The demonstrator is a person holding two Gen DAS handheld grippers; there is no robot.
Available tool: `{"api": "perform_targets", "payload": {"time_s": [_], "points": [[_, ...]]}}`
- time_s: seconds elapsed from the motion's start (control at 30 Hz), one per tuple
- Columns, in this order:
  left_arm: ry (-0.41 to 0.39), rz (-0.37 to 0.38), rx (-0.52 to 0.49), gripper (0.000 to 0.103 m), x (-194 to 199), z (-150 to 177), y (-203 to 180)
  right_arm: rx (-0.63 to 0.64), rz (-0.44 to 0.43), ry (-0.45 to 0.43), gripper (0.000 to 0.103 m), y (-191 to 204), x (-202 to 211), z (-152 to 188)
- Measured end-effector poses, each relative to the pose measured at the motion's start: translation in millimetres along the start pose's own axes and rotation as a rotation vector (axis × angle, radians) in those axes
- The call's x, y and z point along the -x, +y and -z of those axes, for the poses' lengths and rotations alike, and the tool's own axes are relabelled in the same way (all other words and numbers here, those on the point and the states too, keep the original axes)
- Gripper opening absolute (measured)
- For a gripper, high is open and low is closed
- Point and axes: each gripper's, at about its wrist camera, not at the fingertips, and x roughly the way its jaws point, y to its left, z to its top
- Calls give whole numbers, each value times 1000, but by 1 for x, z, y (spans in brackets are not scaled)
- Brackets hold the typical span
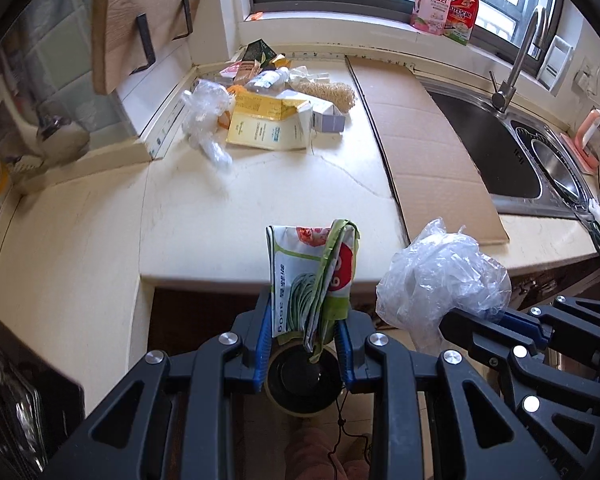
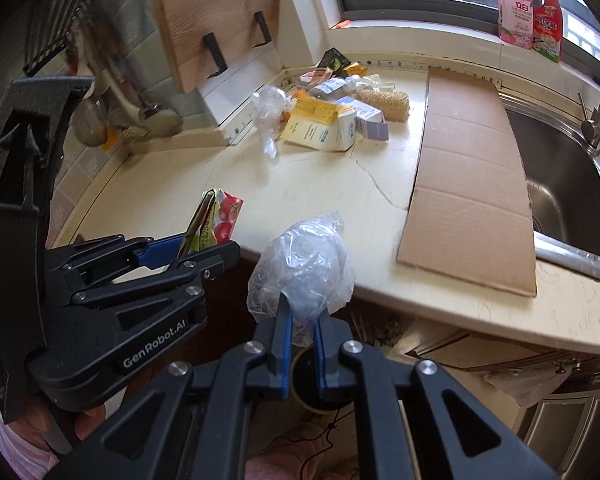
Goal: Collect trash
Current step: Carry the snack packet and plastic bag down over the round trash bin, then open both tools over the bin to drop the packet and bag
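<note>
Left gripper: nearest the left wrist camera, closed on a flattened food packet, its blue pads pressing the packet's lower end from both sides.
Food packet: white and green, printed with green beans and a red patch, folded and standing upright out of the left gripper, held just off the tabletop's front edge.
Tape roll: a tan ring with a dark centre, seen below and between the fingers of each gripper, down toward the floor.
Right gripper: closed on a crumpled clear plastic bag, the pads pinching its lower part.
Plastic bag: a translucent bundle, held just right of the packet, over the front edge of the tabletop.
Tabletop: cream stone with a thin crack running across it.
Far left: a wooden board on black hooks against the wall, with hanging utensils beside it, blurred.
Trash pile: at the back corner under the window, well away from both grippers; it holds another clear plastic bag, a yellow carton, a white and grey box, small wrappers, a plastic bottle and a loofah sponge.
Cardboard sheet: flat on the tabletop, right of the pile, reaching to the sink.
Sink: steel, at the far right, with a tall tap.
Window sill: a pink pouch and a red spray bottle, standing side by side.
</note>
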Motion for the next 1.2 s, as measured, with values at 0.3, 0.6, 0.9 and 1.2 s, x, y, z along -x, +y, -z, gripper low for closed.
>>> {"api": "perform_targets", "payload": {"time_s": [0.3,0.6,0.9,1.2], "points": [[62,-4,76,26,-1,78,3,46,-53,90,9,2,-6,63],[251,10,157,26,-67,154,20,-64,-130,273,9,-20,-83,122],[371,120,227,27,-209,224,42,-202,-165,372,9,-59,-213,182],[444,81,203,42,-343,269,50,-260,-126,451,13,-98,-360,240]]}}
